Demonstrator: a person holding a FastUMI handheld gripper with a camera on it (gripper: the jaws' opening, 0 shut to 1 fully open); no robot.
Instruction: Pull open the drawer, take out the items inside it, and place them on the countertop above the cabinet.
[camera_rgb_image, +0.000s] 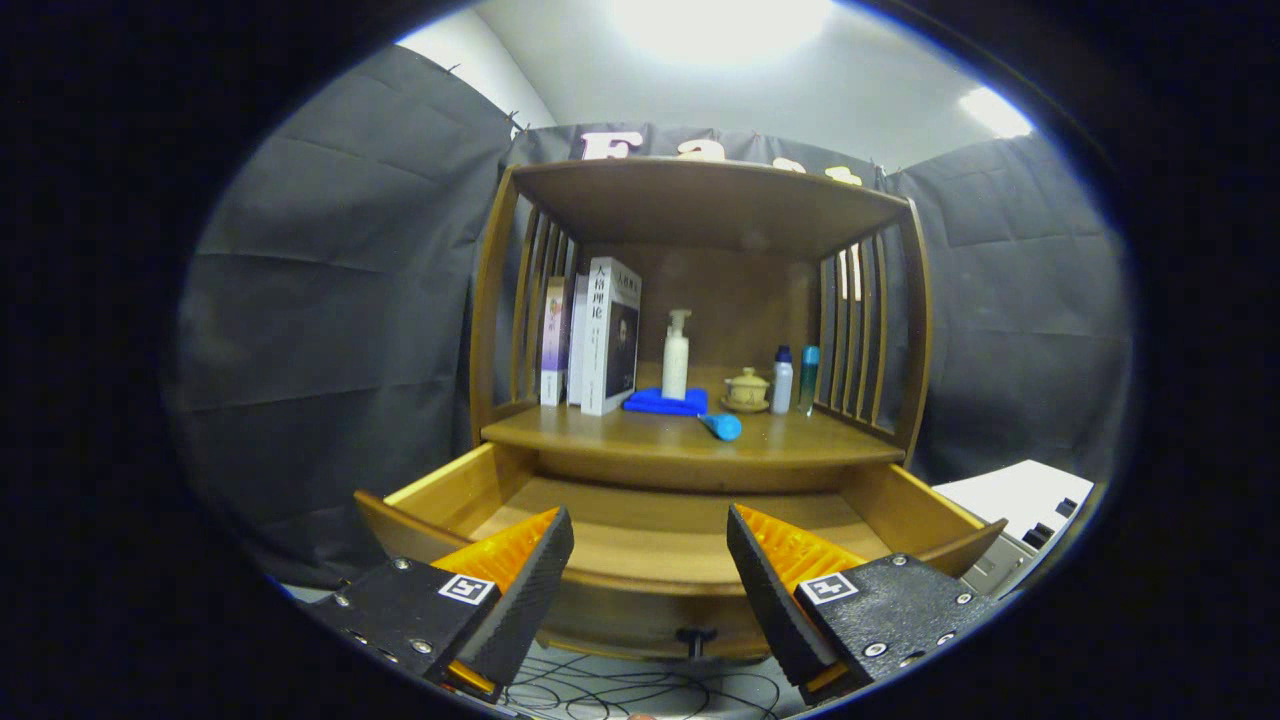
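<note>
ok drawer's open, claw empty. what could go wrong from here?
1. The blue cylinder lies on its side near the countertop's front edge; a nudge might roll it into the open drawer.
2. The claw is open just before the drawer's front wall, above its knob; moving forward could bump the drawer shut.

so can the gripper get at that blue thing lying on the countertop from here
Probably yes. The gripper is open and holds nothing, and the blue item lies near the countertop's front edge, beyond the open drawer, with nothing in front of it.

Pulled-out drawer beyond the spread gripper; bottle on cloth on countertop above.
</note>
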